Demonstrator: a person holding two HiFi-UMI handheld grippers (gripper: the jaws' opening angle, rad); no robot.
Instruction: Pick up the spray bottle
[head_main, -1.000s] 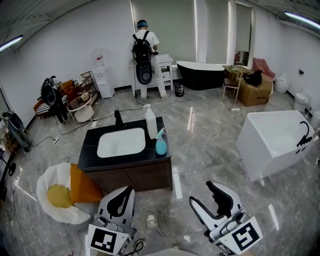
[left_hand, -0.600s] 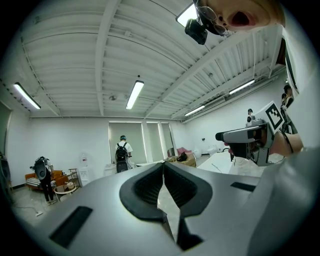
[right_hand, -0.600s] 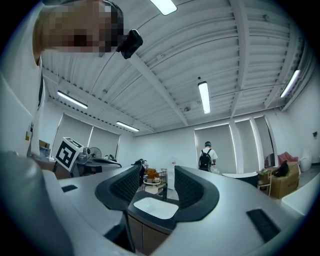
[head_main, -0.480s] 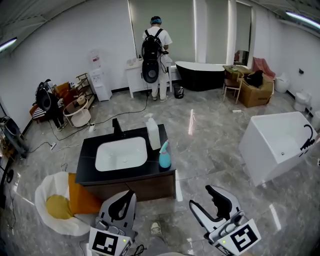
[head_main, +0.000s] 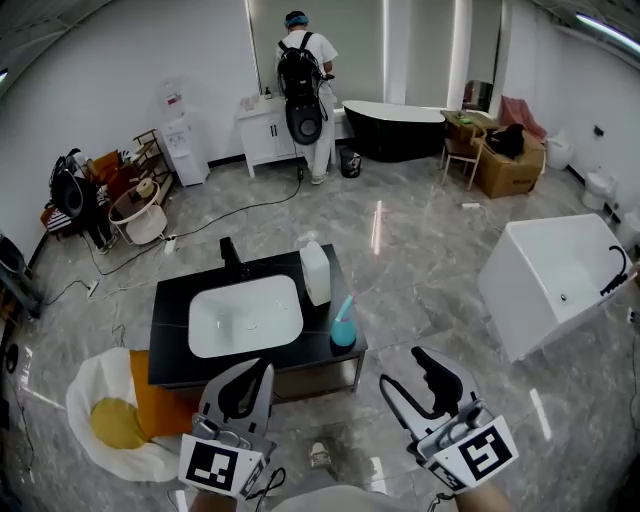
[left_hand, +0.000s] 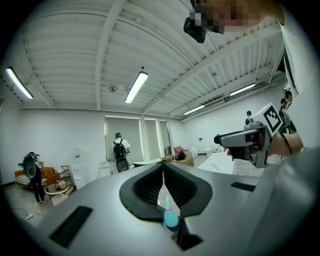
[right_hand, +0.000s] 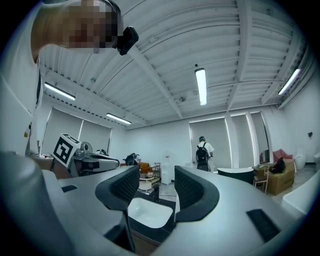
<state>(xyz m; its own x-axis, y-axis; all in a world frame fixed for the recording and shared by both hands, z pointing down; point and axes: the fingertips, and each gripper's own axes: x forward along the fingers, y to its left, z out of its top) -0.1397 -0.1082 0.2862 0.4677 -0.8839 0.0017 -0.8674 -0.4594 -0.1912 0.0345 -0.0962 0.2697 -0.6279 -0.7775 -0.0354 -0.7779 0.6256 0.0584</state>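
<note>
Spray bottle (head_main: 343, 325) at front-right corner of desk (head_main: 170, 340), now nearer than 1 s ago: approach phase. Right claw (head_main: 405, 372) wide, left claw (head_main: 258, 368) pinched together; both empty, short of bottle.

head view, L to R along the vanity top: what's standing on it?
black faucet → white bottle → teal spray bottle. The white basin is left out: it spans under the faucet, so its place in the order is unclear.
</note>
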